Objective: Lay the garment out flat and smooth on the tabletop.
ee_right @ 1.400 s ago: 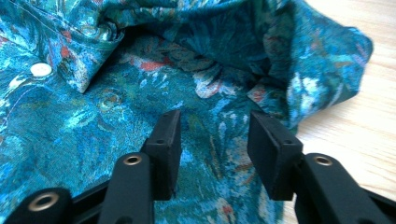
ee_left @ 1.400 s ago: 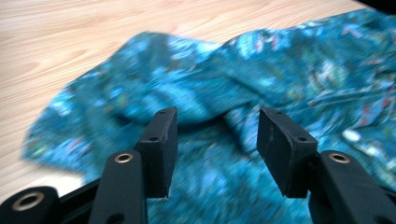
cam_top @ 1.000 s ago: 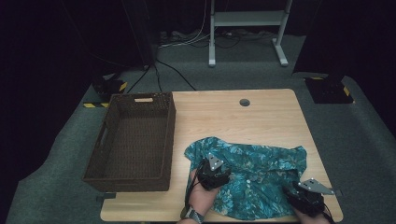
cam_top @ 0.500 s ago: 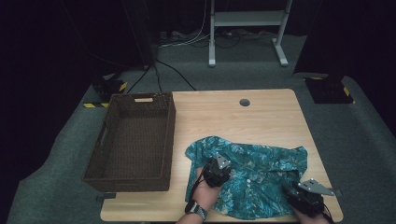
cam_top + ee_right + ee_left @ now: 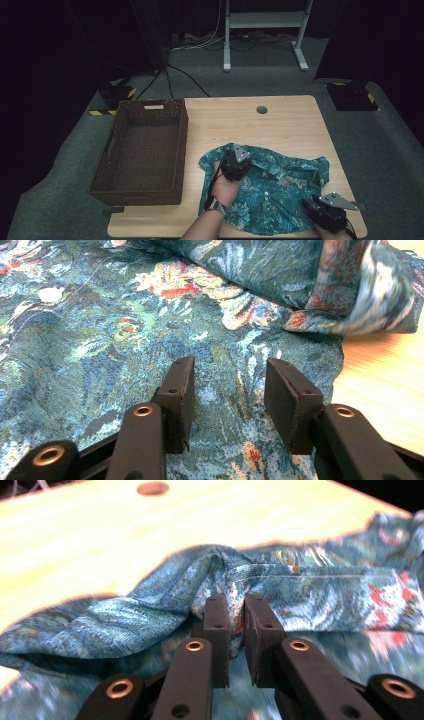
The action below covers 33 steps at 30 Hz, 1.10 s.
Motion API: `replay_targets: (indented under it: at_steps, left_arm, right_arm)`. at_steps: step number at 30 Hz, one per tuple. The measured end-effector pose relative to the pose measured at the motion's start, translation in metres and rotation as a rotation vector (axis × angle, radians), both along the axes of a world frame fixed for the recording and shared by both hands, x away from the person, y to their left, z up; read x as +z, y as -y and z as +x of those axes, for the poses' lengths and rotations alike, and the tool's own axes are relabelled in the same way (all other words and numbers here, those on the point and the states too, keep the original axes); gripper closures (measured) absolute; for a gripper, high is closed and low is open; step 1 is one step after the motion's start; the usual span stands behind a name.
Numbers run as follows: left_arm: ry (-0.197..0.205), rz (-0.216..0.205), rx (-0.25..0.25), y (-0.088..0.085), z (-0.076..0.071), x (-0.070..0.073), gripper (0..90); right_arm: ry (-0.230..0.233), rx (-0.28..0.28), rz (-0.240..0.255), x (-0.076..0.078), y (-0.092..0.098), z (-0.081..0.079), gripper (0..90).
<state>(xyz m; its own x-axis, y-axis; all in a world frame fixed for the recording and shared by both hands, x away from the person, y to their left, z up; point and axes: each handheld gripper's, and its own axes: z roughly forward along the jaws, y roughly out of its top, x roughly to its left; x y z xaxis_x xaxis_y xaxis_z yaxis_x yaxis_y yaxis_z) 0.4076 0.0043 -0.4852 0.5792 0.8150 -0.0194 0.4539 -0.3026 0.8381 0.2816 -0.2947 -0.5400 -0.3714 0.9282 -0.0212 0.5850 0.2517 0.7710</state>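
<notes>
From above, a teal floral shirt lies crumpled on the near right of a wooden table, with an empty wicker basket to its left and nothing between them. The left gripper has just closed its jaws on a raised fold of cloth, probably to lift it. The right gripper rests on flat fabric near the shirt's edge, jaws partly open, gripping nothing, seemingly steadying it.
</notes>
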Motion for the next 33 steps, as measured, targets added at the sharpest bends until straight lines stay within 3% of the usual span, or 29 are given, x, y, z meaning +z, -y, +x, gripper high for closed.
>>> replay_targets:
  at_steps: [5, 15, 33]
  left_arm:
    - [0.002, -0.026, 0.030, 0.006, 0.025, 0.005, 81.4]
    - [-0.014, -0.034, 0.076, 0.018, 0.068, 0.005, 81.1]
    - [0.014, -0.046, 0.154, 0.021, 0.114, 0.020, 82.3]
  right_arm:
    - [0.000, 0.002, 0.002, 0.000, 0.000, 0.000, 55.6]
    - [0.002, 0.008, 0.005, 0.000, 0.001, 0.000, 56.0]
    - [0.006, 0.018, 0.008, -0.001, 0.001, 0.000, 57.1]
